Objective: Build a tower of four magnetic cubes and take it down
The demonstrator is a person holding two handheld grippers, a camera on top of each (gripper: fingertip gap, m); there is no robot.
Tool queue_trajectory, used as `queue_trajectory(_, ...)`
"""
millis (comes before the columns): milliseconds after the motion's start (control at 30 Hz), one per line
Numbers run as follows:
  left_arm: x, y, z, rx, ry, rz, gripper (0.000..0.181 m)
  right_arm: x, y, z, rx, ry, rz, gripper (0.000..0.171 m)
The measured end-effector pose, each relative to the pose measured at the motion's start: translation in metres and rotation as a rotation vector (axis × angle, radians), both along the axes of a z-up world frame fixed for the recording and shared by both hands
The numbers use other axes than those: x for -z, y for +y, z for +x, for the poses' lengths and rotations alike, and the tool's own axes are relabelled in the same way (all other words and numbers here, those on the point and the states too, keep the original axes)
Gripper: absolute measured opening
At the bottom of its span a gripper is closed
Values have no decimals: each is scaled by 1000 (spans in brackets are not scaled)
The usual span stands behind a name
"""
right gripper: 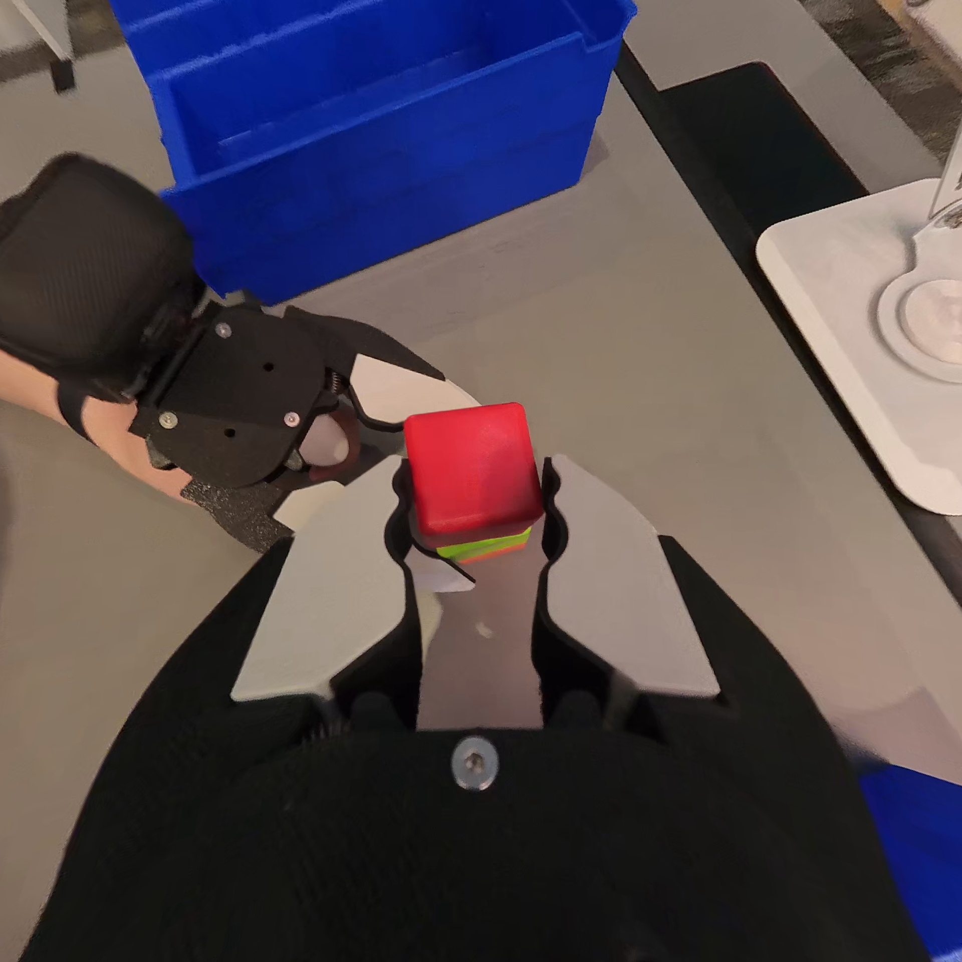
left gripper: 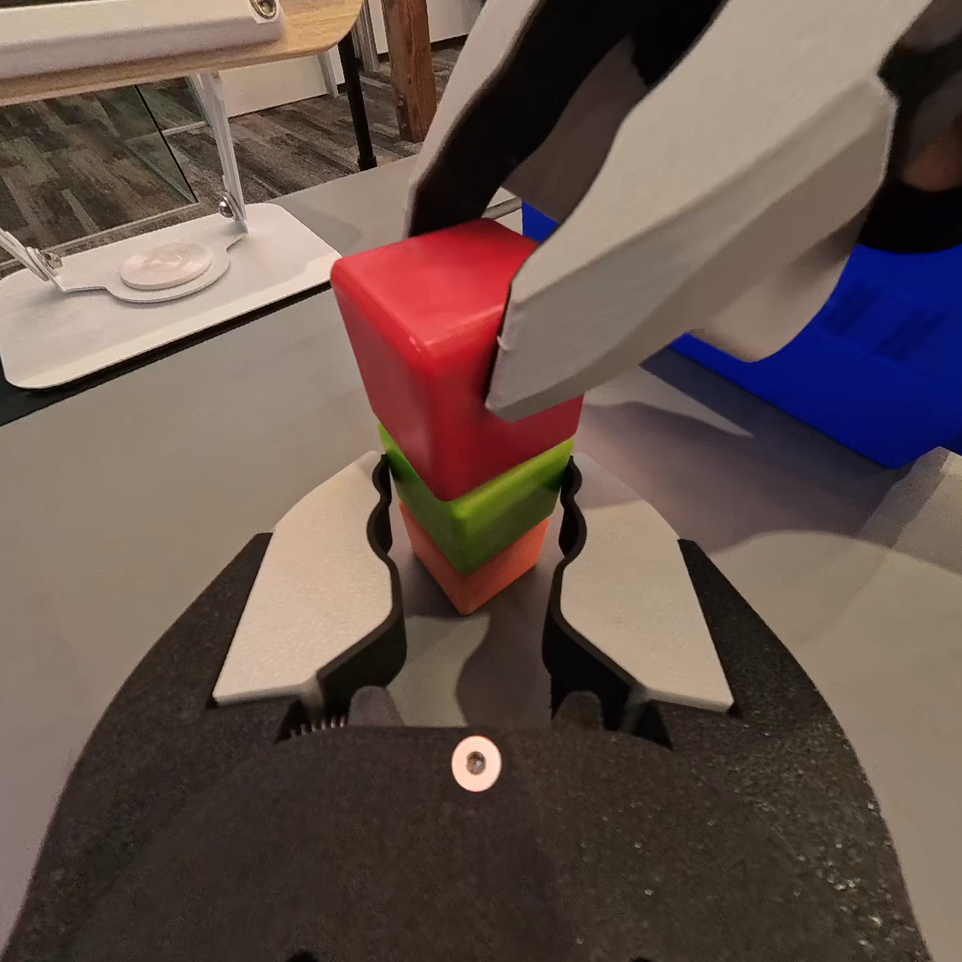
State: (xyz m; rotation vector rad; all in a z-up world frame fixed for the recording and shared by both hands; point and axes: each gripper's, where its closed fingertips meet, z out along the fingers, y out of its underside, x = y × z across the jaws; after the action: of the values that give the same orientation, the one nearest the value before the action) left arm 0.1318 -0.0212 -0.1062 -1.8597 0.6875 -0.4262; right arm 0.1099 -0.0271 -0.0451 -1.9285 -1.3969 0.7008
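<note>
Red cube hides green cube — orange cube barely visible.

3 cubes stacked upright on the grey table: red cube atop green cube atop orange cube.

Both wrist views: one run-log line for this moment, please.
stack: glossy red cube on green cube on orange cube | right gripper: clamps red | left gripper: brackets green | fourth cube: unseen

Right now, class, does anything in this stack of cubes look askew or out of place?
Yes. The red cube on top sits twisted and shifted against the green cube beneath it, overhanging it, so their edges do not line up. The orange cube below looks roughly square with the green.
</note>
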Motion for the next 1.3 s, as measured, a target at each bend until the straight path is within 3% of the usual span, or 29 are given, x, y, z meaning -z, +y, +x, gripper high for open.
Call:
queue_trajectory(133, -1, -2, 2, 4, 32, 34, 62, -13, 2, 3, 21, 112, -90, 49)
queue_trajectory(233, 0, 0, 1, -1, 11, 11, 63, -47, 5, 13, 42, 256, -99, 49)
queue_trajectory(400, 0, 1, 0, 1, 0, -5, 62, -95, 56, 116, 410, 279, 137, 49)
queue_trajectory(500, 0, 1, 0, 0, -2, -6, 63, -76, 86, 190, 663, 235, 94, 49)
queue_trajectory(600, 1, 1, 0, 0, -1, -6, 63, -31, 108, 234, 806, 119, 36, 49)
queue_trajectory(767, 1, 1, 0, 1, -1, -6, 63, 36, 122, 233, 782, -17, -71, 49)
queue_trajectory(967, 0, 1, 0, 1, 1, -6, 63, 82, 125, 230, 733, -174, -90, 49)
queue_trajectory(1133, 1, 0, -1, 6, 8, -7, 63, 86, 123, 231, 706, -194, -90, 52)
queue_trajectory(1300, 17, -9, -2, 4, 51, -116, 75, 49, 124, 236, 721, -58, -48, 59)
